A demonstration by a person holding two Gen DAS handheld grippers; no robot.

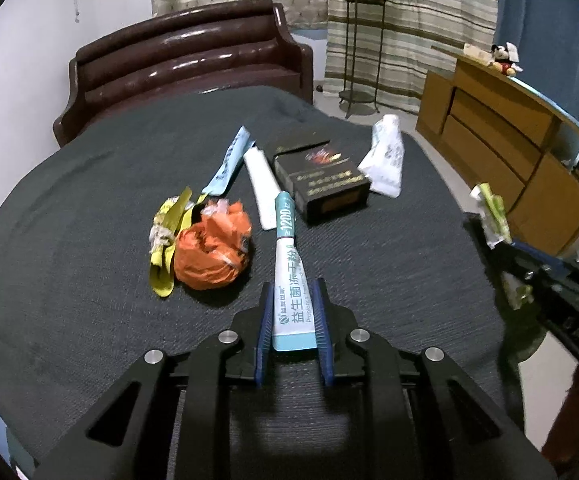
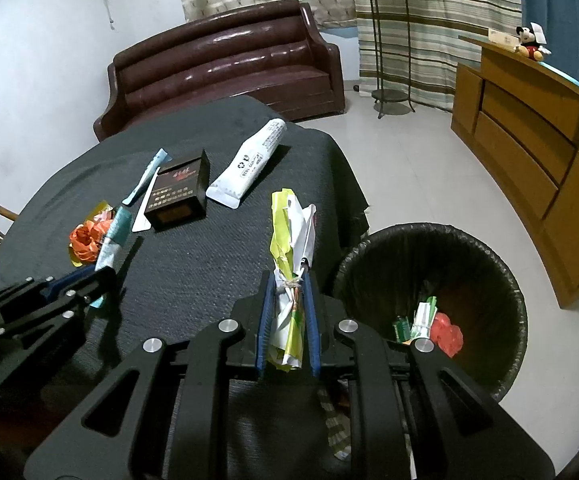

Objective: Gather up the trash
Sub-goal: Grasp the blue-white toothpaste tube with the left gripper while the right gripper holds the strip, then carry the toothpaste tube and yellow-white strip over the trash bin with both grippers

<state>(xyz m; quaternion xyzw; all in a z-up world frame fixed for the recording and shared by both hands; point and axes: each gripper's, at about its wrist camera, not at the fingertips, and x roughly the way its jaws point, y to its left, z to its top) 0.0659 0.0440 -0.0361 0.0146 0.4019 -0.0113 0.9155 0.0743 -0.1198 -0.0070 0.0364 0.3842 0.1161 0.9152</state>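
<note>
A sachet (image 1: 292, 280) printed "1200" is being clamped by the left gripper (image 1: 292, 300) near the table's (image 1: 69, 280) edge; a yellow-white wrapper (image 2: 291, 276) is being squeezed by the right gripper (image 2: 288, 292) left of the bin (image 2: 429, 248).

Left hand-held gripper (image 1: 292, 300) and right hand-held gripper (image 2: 288, 292), both angled downward, jaws clamped.

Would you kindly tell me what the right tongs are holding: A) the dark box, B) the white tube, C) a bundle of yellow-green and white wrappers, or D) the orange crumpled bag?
C: the right tongs are shut on the bundle of yellow-green and white wrappers; the others lie on the table.
</note>
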